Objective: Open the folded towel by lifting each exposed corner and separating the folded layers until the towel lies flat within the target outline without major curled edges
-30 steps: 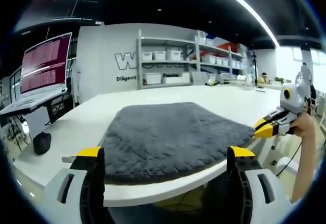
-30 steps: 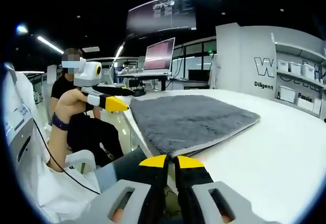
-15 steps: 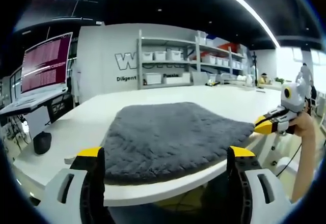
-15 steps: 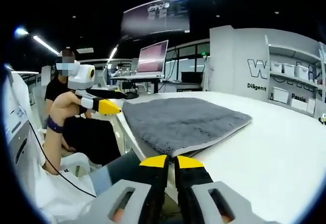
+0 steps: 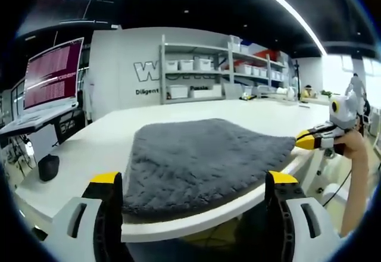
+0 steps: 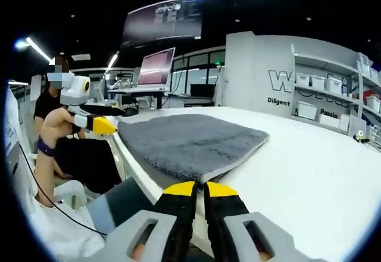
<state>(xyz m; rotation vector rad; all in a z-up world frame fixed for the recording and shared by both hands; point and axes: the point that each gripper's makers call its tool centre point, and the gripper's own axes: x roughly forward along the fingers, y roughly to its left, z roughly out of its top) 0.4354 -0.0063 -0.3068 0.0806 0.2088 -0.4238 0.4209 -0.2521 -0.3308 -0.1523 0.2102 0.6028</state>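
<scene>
White table [image 5: 107, 137] carries a folded grey towel [image 5: 202, 155] by its near edge. Left gripper [image 5: 193, 184] gapes wide before it. Right gripper [image 6: 199, 189], jaws together, meets a corner; whether it pinches cloth is hidden.

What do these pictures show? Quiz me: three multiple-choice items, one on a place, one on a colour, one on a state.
1. Where does the towel lie?
A. On a shelf
B. On the white table, near its edge
C. On the floor

2. What colour is the towel?
A. Red
B. White
C. Grey

3. How do the left gripper's jaws stand?
A. Wide apart, holding nothing
B. Shut on the towel
C. Shut on a cable

Answers:
1. B: the towel rests on the table, with its near side close to the table's edge.
2. C: its fluffy surface is dark grey in both views.
3. A: the left gripper has its yellow-tipped jaws far apart, short of the towel.
</scene>
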